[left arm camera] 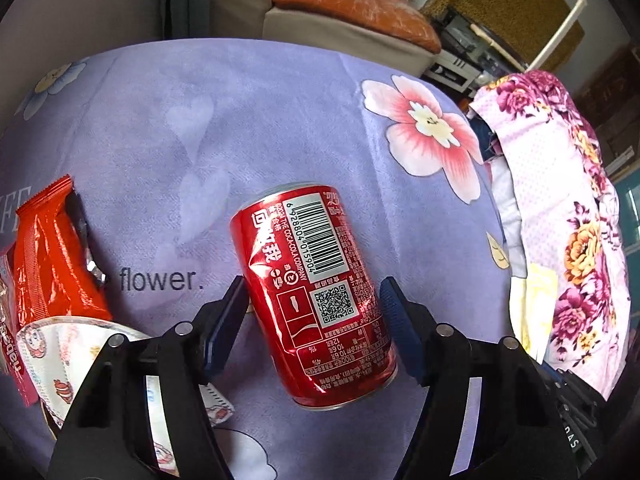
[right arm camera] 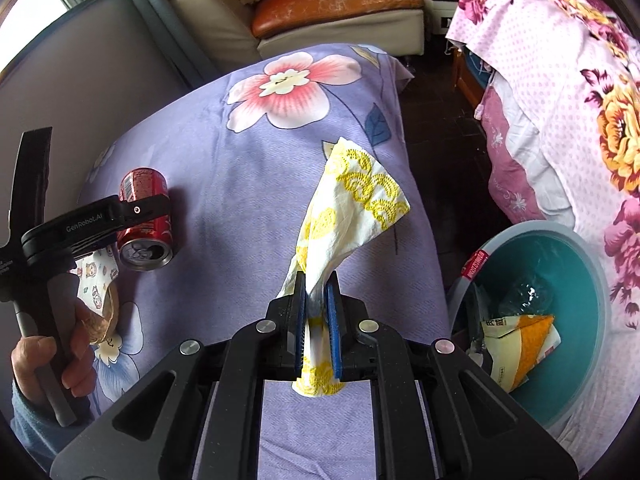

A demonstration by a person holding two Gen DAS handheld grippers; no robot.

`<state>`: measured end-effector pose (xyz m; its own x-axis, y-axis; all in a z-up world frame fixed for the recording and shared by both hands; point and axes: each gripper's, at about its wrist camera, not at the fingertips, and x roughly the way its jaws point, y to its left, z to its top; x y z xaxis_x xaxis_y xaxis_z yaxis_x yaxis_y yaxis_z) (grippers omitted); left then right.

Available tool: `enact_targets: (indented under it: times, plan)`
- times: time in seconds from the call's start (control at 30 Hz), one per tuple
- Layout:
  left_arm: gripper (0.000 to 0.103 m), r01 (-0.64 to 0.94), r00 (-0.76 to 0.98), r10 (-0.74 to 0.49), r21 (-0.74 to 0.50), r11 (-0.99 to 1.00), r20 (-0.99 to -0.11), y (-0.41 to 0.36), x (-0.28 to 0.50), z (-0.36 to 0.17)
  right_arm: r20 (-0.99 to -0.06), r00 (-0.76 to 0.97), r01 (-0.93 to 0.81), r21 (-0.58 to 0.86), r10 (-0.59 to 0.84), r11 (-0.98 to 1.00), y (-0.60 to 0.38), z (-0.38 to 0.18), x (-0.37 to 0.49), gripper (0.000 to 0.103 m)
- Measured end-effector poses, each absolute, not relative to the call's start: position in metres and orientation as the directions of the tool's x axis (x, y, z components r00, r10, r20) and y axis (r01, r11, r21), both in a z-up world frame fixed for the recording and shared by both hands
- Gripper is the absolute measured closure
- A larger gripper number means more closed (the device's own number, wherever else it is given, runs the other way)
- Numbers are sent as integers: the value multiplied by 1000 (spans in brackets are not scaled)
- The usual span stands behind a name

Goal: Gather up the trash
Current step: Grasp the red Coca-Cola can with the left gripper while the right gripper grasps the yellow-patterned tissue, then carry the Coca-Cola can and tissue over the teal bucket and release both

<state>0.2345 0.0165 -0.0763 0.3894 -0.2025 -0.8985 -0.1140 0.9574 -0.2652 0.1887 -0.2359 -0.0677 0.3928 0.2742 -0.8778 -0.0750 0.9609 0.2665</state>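
Over the bedspread (left arm camera: 280, 120), left gripper (left arm camera: 312, 300) straddles the can (left arm camera: 316, 292), unclamped; right gripper (right arm camera: 316, 284) pinches napkin (right arm camera: 352, 200) for the bin (right arm camera: 580, 248).

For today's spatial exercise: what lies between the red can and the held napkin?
Only bare purple cloth lies between the can and the napkin, seen in the right wrist view.

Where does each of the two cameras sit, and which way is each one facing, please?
Left wrist: on the left gripper, looking down at the can lying on the bedspread; only its fingers show.
Right wrist: on the right gripper, looking down past its pinched napkin to the bin; the left hand shows.
Shared: can, bedspread, face mask.
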Motion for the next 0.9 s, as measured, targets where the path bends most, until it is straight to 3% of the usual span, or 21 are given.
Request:
enact_targets:
  times: [0.9]
  plan:
    - [35,186,376,-313,-260,948,-872,-91,131,-29,-820,498,36,344,281,938,-316,-35,113,93]
